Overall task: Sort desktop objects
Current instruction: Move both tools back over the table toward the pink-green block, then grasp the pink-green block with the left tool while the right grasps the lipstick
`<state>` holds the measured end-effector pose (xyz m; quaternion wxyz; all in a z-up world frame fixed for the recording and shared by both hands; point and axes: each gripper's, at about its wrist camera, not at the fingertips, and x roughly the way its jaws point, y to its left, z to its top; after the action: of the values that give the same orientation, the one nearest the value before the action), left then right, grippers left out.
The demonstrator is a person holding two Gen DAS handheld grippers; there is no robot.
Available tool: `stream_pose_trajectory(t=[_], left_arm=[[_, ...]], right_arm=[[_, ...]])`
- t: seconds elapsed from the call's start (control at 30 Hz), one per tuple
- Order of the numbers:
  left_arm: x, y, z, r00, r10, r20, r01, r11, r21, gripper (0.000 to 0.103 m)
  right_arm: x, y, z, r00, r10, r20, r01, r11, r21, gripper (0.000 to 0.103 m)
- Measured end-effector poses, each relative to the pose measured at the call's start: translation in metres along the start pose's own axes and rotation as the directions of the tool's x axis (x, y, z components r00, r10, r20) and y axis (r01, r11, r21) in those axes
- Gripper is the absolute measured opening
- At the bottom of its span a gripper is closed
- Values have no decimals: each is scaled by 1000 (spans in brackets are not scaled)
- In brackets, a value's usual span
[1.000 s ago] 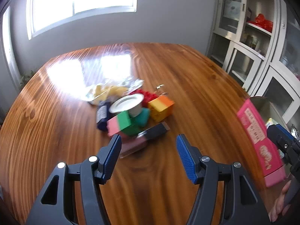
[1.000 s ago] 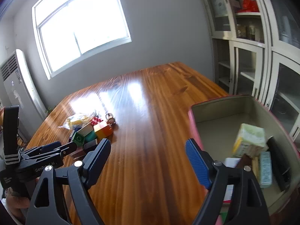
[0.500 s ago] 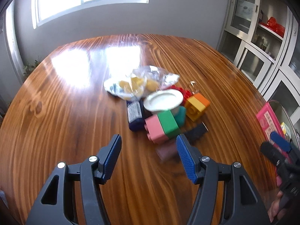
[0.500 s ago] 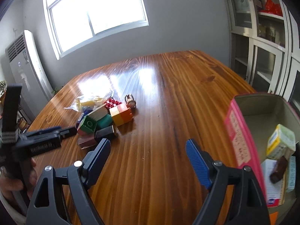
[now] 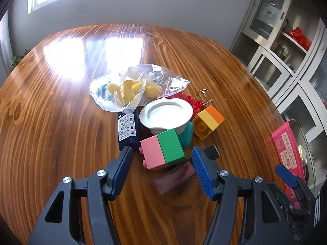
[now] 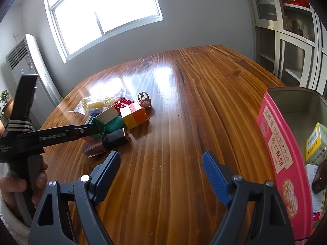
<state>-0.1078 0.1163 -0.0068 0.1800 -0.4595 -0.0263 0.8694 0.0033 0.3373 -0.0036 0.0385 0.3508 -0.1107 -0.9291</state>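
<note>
Now the left gripper (image 5: 162,164) sat much closer to the pile than 1 s ago, w/ the pink-green block (image 5: 162,151) right between its spread fingers (image 5: 201,173), not gripped. Earlier the pile lay well ahead of the tips; at 0.5 s ago it was nearer, and now the maroon case (image 5: 174,177) lay just under the gap. The right gripper (image 6: 161,169) had swung from over the tin toward the pile, fingers released, holding nothing, hovering over bare tabletop (image 6: 184,106). The tin (image 6: 284,163) had slid to the right edge of the right wrist view, still holding a yellow-green box (image 6: 316,143) and other small packs.

Pile, left wrist view: white dish (image 5: 166,113) on a teal piece (image 5: 187,133), navy tube (image 5: 126,127) beside it, clear bag (image 5: 132,87) of yellow bits behind, red brick (image 5: 191,100), orange-yellow block (image 5: 208,121), a black piece (image 5: 212,152) near the right fingertip, and a keyring (image 5: 203,95) at the back.

Tabletop was glossy striped wood w/ bright window glare. Room: grey walls, big window (image 6: 102,12), standing AC unit (image 6: 26,69) on the left, white glass-door cabinets (image 5: 286,47) on the right.
</note>
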Motion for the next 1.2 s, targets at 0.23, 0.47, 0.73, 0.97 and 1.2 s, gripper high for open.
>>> stream_pose_trajectory(t=[0.23, 0.47, 0.73, 0.97, 1.2], left_arm=[[9, 8, 3, 1000, -9, 2, 9, 999, -51, 64], [1, 18, -4, 1000, -3, 26, 4, 998, -59, 50], [-21, 27, -19, 997, 47, 61, -45, 998, -43, 50], [-36, 32, -30, 991, 91, 94, -91, 996, -8, 50], [-43, 49, -32, 992, 91, 91, -88, 995, -36, 50]], right_arm=[[1, 2, -2, 1000, 6, -4, -6, 1000, -6, 85], [4, 9, -4, 999, 36, -14, -36, 999, -33, 85], [9, 14, -6, 998, 61, -30, -63, 997, -43, 85], [25, 19, 0, 995, 71, -73, -73, 997, -20, 85], [35, 47, 11, 992, 91, -84, -98, 992, -84, 85]])
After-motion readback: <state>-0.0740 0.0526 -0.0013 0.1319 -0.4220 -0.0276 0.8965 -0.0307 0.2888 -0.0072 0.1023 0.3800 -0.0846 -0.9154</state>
